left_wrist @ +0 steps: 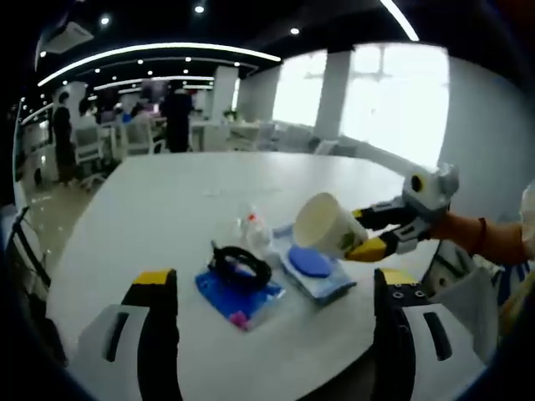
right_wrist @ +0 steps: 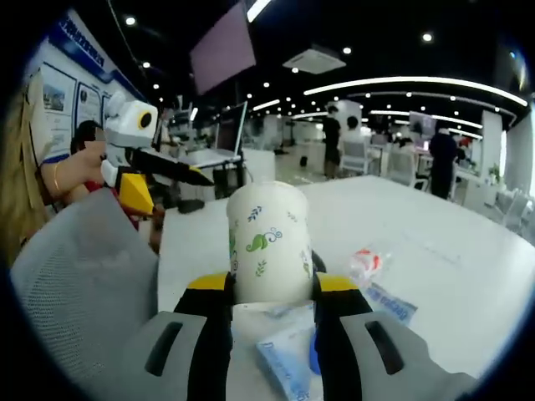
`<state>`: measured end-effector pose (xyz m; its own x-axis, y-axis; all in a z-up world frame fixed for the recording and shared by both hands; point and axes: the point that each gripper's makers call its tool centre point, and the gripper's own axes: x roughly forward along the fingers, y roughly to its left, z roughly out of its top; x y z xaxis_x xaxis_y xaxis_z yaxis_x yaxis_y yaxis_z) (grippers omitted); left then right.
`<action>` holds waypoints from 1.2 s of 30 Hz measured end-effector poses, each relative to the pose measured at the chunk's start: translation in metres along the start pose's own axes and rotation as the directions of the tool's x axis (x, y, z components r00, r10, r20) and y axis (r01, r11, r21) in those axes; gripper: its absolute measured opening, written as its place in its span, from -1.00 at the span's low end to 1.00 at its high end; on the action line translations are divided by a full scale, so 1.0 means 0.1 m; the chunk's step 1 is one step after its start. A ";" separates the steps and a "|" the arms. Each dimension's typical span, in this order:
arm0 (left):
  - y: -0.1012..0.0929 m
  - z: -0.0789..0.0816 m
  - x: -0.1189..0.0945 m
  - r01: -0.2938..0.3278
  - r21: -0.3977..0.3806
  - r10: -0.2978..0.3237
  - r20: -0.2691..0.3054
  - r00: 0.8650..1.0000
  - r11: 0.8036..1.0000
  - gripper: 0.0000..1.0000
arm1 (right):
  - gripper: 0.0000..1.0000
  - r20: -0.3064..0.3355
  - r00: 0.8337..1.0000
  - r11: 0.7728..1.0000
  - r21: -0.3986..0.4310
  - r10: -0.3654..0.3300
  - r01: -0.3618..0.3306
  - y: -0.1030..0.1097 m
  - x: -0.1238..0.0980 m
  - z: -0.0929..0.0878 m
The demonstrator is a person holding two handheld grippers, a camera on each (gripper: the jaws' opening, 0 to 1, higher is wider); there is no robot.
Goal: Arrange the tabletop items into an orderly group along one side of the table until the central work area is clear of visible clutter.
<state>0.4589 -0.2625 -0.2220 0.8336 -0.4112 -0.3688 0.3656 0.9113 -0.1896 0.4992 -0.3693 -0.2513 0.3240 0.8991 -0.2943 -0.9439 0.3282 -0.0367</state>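
Between the yellow-tipped fingers (right_wrist: 219,288) of the right gripper (right_wrist: 272,288) stood a white paper cup (right_wrist: 269,242) with green leaf prints, pinched at its lower wall on both sides. Seen from the left gripper view, that right gripper (left_wrist: 368,234) held the same cup (left_wrist: 328,225) tipped on its side, its open mouth turned away from the fingers and just above a blue round lid (left_wrist: 309,261). That lid rested on a pale blue packet (left_wrist: 322,280) lying on the white table (left_wrist: 184,200). Just beyond the left gripper (left_wrist: 276,288), whose fingers (left_wrist: 159,288) stood spread wide and held nothing, lay a coil of black cable (left_wrist: 241,266) on a darker blue packet (left_wrist: 238,301). A small clear wrapper with red marks (left_wrist: 251,227) sat past the cable. Near the right gripper's fingers a grey mesh chair back (right_wrist: 84,267) rose at one side, and people stood among desks far beyond the table
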 end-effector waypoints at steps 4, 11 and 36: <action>-0.10 0.08 0.01 0.037 -0.036 -0.035 0.041 0.999 0.999 0.86 | -0.25 0.045 0.999 1.000 0.015 0.008 -0.008 0.08 -0.01 0.11; -0.28 0.16 0.04 0.098 -0.090 -0.091 0.080 0.993 0.991 0.74 | -0.26 0.130 0.991 0.999 0.045 0.021 -0.027 0.20 -0.03 0.32; -0.66 0.31 0.05 0.278 -0.172 -0.251 0.161 0.954 0.945 0.04 | -0.26 0.233 0.970 0.995 0.051 0.070 -0.084 0.56 0.02 0.60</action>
<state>0.4519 -0.3246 -0.1834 0.7703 -0.6177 -0.1580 0.5061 0.7431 -0.4377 0.4505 -0.3312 -0.1967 0.2633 0.9625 -0.0655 -0.9633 0.2660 0.0370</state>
